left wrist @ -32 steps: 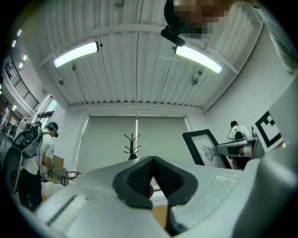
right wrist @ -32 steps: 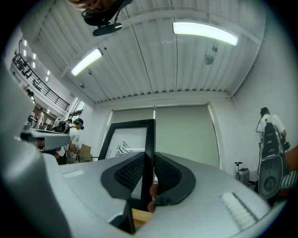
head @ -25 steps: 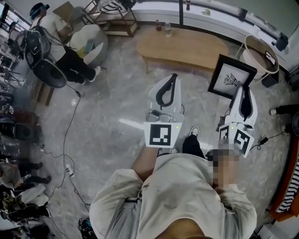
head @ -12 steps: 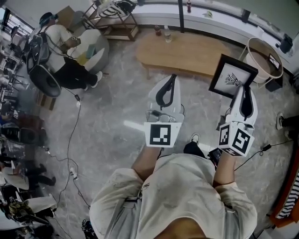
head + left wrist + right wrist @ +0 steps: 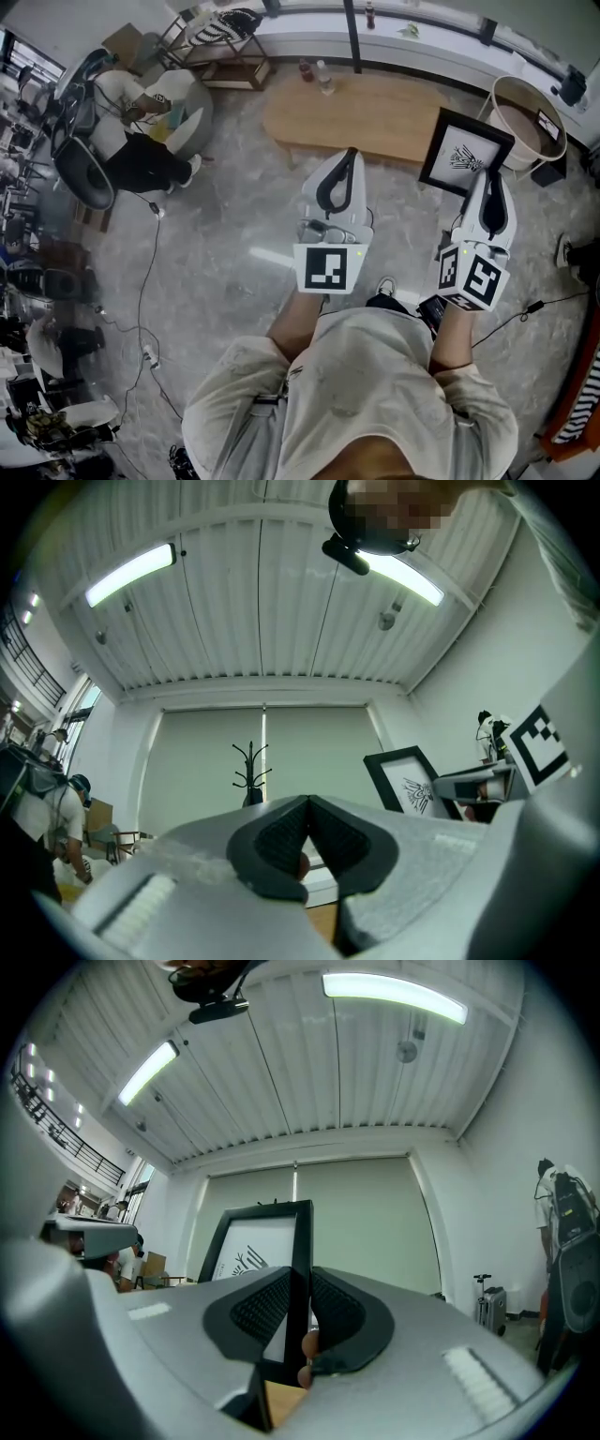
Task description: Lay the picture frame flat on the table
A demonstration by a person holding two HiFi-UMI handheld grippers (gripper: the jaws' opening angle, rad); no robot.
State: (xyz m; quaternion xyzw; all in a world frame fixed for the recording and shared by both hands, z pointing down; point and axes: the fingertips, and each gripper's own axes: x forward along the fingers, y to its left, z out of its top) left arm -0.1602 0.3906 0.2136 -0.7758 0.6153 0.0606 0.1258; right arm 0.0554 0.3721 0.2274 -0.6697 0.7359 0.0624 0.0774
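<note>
- my right claw (image 5: 298, 1314) is clenched on the black rectangular picture frame (image 5: 267, 1241) with a white sheet and a dark line drawing. the ribbed pads press its right-hand border from both sides.
- in the head view the picture frame (image 5: 466, 152) is in the upper right of the picture. it is carried in the air at the tip of the right claw (image 5: 494, 176), tilted, with the drawing facing the camera.
- the long light wooden tabletop (image 5: 375, 108) lies across the upper middle. the frame's left corner overlaps its right end in the picture, but the frame is not lying on it.
- my left claw (image 5: 307, 808) is clenched shut with nothing between its pads. in the head view it (image 5: 349, 157) sits at centre, pointing toward the tabletop's near edge.
- two small bottles (image 5: 317, 73) stand at the tabletop's left end.
- a round pale tub (image 5: 525, 112) stands just right of the frame.
</note>
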